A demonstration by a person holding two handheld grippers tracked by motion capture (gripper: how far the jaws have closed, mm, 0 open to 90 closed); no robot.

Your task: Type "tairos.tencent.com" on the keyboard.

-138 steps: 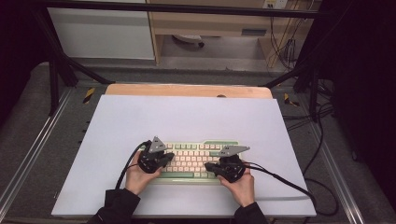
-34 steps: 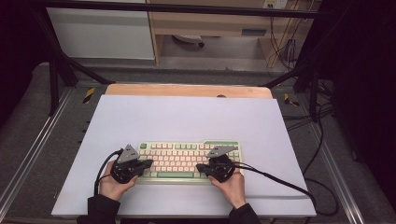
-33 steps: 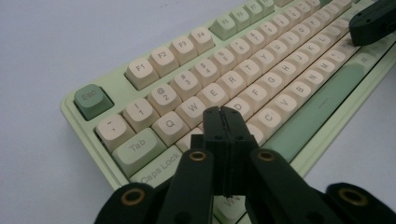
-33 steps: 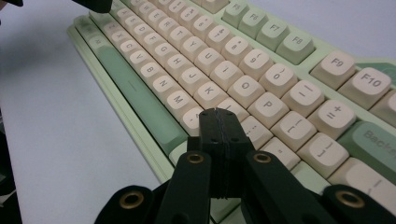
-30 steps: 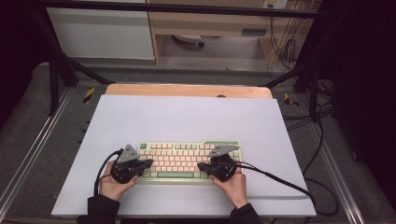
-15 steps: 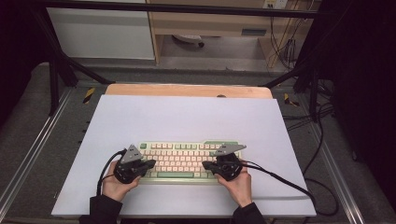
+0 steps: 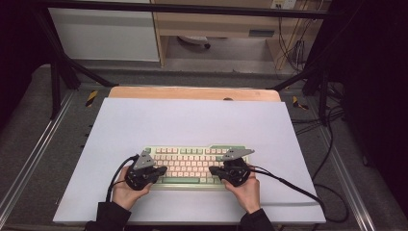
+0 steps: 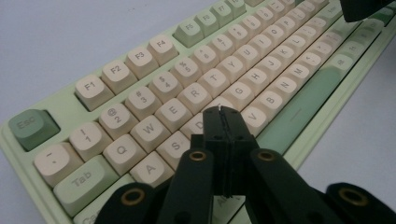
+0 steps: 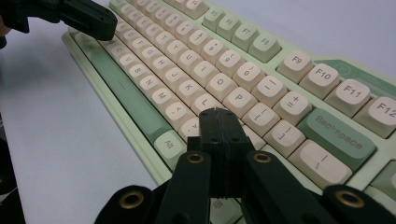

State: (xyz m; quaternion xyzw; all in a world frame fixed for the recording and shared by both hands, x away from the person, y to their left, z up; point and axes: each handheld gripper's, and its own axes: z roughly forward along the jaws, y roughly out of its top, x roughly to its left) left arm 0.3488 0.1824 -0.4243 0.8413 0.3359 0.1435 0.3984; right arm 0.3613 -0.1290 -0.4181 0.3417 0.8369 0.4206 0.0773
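Overhead: pale green keyboard (image 7: 192, 163) w/ cream keys lies flat on a white tabletop (image 7: 192, 120), near the front edge, approx. centred. A person's hands come in from the bottom, each w/ a black gripper. Left gripper (image 7: 161, 170) is over the keyboard's left end, jaws clenched, nothing between them; in its own view the tips (image 8: 222, 111) sit over the D/F keys. Right gripper (image 7: 212, 171) is over the right part, also clenched & empty; tips (image 9: 218, 113) near L and the punctuation keys.
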